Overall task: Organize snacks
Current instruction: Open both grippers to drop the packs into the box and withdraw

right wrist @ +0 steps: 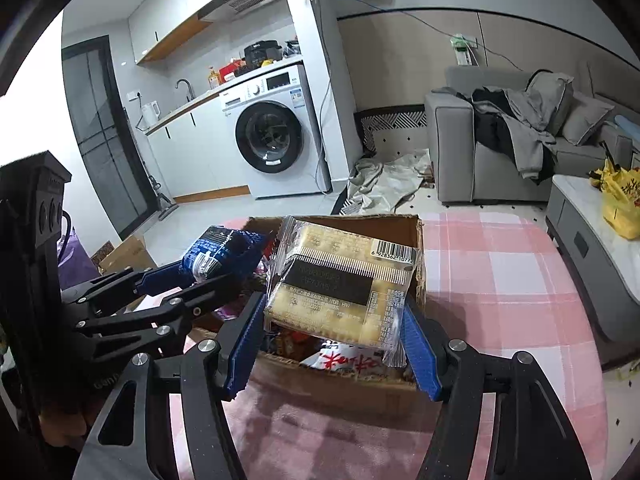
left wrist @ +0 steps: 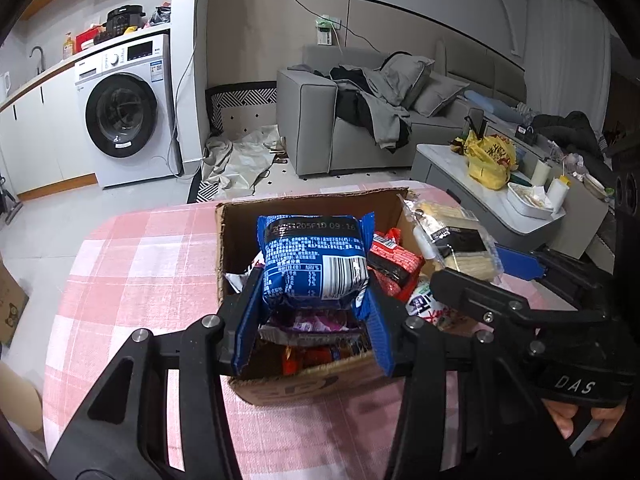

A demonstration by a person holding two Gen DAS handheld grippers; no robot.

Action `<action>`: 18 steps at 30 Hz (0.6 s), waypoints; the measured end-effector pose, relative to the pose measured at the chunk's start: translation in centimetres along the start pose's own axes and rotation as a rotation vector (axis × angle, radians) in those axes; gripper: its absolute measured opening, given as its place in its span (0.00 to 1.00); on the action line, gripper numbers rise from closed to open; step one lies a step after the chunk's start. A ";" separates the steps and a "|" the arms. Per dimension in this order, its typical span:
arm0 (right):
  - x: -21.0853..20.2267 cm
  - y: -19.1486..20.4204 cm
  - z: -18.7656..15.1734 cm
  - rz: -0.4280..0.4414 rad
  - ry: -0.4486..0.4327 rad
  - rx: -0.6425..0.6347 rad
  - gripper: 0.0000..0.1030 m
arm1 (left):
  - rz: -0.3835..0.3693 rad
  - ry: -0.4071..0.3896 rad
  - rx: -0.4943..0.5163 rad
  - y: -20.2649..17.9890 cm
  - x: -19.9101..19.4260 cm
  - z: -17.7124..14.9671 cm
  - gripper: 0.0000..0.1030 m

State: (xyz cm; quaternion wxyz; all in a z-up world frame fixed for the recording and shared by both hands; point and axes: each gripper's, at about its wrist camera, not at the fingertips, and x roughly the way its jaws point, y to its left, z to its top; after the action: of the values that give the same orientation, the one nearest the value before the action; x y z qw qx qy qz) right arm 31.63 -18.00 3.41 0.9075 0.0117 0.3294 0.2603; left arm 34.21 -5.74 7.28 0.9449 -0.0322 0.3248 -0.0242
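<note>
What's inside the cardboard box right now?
The cardboard box holds packets: a red one, a purple one, a white one. Held snacks cover the rest.

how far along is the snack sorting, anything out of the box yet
Nothing looks set down on the pink checked cloth yet. In hand: left gripper clamps a blue packet, right gripper a clear cracker pack, both above the cardboard box. Left: red packets and others inside.

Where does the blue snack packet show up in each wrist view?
Left wrist view: blue snack packet sits centre frame, gripped between the left gripper fingers above the cardboard box.
Right wrist view: same packet at left of centre, seen from the side.
Shared landmark: washing machine.
</note>
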 end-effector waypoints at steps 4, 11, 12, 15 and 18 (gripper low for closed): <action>0.9 -0.8 0.2 -0.014 0.009 0.007 0.64 | -0.001 0.008 0.012 -0.5 2.1 0.5 0.43; 2.0 -1.2 0.6 -0.006 0.017 0.002 0.64 | -0.001 0.016 0.016 -0.7 4.9 1.4 0.43; 2.2 -1.1 0.6 -0.003 0.018 -0.002 0.64 | -0.002 0.020 0.010 -0.5 5.3 1.6 0.43; 2.8 -0.9 0.8 -0.010 0.025 -0.013 0.65 | -0.006 0.037 0.000 -0.2 6.0 1.6 0.43; 2.7 -0.8 0.8 0.010 0.020 -0.016 0.68 | -0.018 0.047 -0.017 0.5 5.9 1.4 0.48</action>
State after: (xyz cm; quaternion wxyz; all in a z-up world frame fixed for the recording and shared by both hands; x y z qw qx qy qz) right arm 34.27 -17.25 2.29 0.9029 0.0034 0.3364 0.2674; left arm 39.79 -5.59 4.73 0.9364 -0.0428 0.3468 -0.0308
